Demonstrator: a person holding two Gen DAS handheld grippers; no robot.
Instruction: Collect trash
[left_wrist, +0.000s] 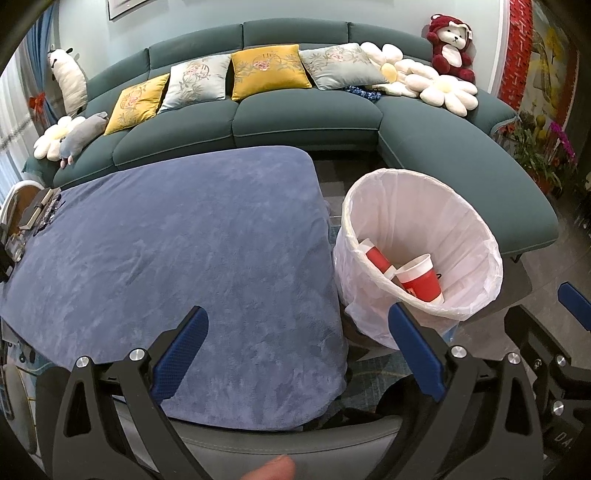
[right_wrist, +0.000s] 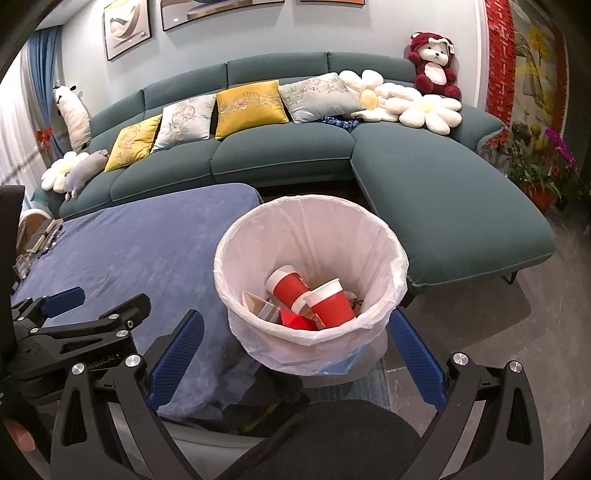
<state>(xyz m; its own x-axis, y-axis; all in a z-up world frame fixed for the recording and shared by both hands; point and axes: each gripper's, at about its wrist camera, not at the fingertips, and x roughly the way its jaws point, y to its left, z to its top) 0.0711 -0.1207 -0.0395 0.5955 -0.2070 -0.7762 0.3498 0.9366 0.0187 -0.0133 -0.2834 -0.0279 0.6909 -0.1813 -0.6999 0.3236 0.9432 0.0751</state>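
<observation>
Right wrist view: both grippers, right gripper (right_wrist: 295, 350) and left gripper (left_wrist: 295, 354), jaws apart and empty, cups (right_wrist: 314, 295) in bin (right_wrist: 236, 236); table (right_wrist: 147, 240) looks bare, so collecting seems finished; next, check for leftovers.

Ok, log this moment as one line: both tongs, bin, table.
left tongs: open, empty | right tongs: open, empty | bin: two red cups inside with paper scraps | table cloth: no trash visible

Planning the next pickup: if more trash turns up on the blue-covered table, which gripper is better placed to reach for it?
Probably the left gripper: it hangs open and empty over the blue-covered table. The right gripper, open and empty too, sits at the bin holding the red cups.
</observation>
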